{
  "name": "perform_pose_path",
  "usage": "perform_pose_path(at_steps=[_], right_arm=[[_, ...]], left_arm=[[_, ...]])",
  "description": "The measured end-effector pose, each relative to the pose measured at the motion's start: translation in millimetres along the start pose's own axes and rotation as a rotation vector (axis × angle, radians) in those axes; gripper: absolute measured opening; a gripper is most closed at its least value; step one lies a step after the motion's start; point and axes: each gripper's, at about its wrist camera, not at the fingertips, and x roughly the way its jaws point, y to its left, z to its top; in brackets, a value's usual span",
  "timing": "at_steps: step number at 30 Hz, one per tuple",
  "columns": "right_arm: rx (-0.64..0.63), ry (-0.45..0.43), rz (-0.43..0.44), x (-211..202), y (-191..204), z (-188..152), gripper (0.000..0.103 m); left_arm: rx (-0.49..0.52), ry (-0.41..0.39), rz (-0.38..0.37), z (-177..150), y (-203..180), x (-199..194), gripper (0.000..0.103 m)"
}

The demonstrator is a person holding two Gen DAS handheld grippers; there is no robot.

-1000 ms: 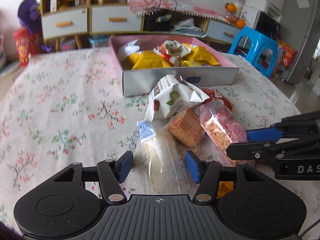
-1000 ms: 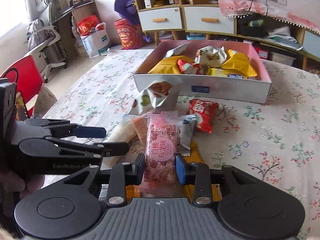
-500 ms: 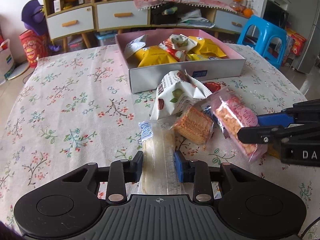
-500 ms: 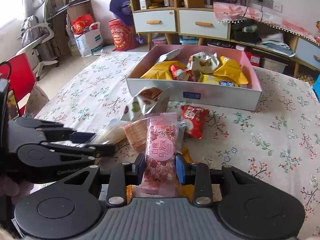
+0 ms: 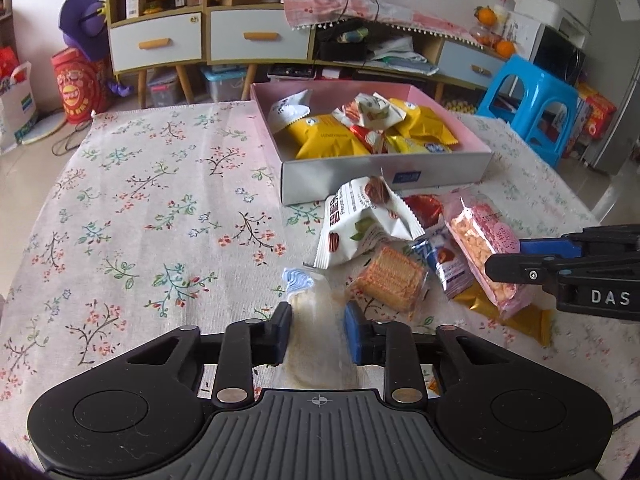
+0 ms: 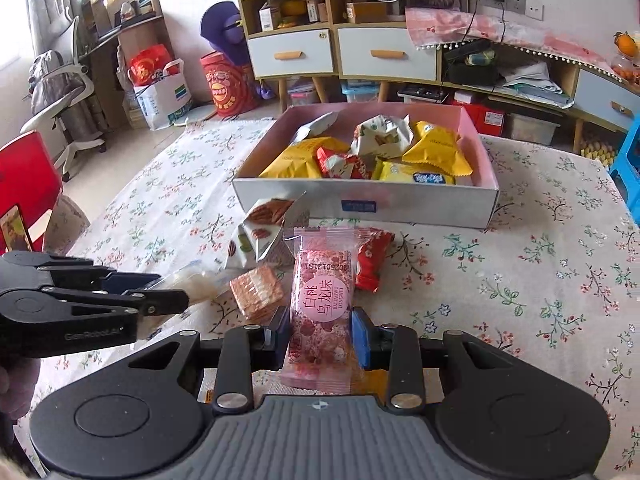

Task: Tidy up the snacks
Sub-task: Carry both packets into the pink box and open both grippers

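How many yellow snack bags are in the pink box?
3 that show. In the pink box, one big yellow bag sits left, another right, and a smaller one lies against the front wall. More may hide underneath.

Both pitched downward, the left hand-held gripper (image 5: 316,330) and right hand-held gripper (image 6: 320,334) are clamped tight.

Bright, even daylight | source: overexposed window (image 6: 24,8) at upper left of right wrist view | shadows soft, faint | mild glare on clear wrapper (image 5: 316,320) | strong fisheye bending, dark vignetted corners | background slightly soft
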Motion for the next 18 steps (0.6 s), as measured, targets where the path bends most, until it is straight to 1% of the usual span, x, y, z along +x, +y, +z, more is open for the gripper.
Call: perform_pose_path(at_steps=[2, 5, 7, 10, 13, 14, 15, 18], right_arm=[[0.011, -0.015, -0.009, -3, -3, 3, 0.023], [0.030, -0.036, -0.013, -8, -10, 9, 0.022], [0.038, -0.045, -0.017, -10, -12, 11, 0.023], [0.046, -0.049, -0.017, -10, -15, 12, 0.023], [0.041, -0.041, -0.016, -8, -14, 11, 0.023], [0.037, -0.038, -0.014, -8, -13, 11, 0.023], [0.034, -0.034, -0.013, -7, -12, 11, 0.023], [0.021, -0.027, -0.007, -6, -8, 10, 0.023]], left_arm=[[-0.017, -0.004, -0.015, 2, 3, -3, 0.018], [-0.013, 0.000, -0.018, 3, 3, -4, 0.018], [0.004, 0.025, -0.023, 3, 3, 0, 0.018], [0.027, 0.052, 0.001, 0, 1, 7, 0.020], [0.067, 0.077, 0.011, -4, -4, 14, 0.026], [0.079, 0.081, 0.010, -5, -5, 15, 0.032], [0.092, 0.086, 0.014, -6, -7, 16, 0.035], [0.140, 0.111, 0.043, -11, -14, 21, 0.037]])
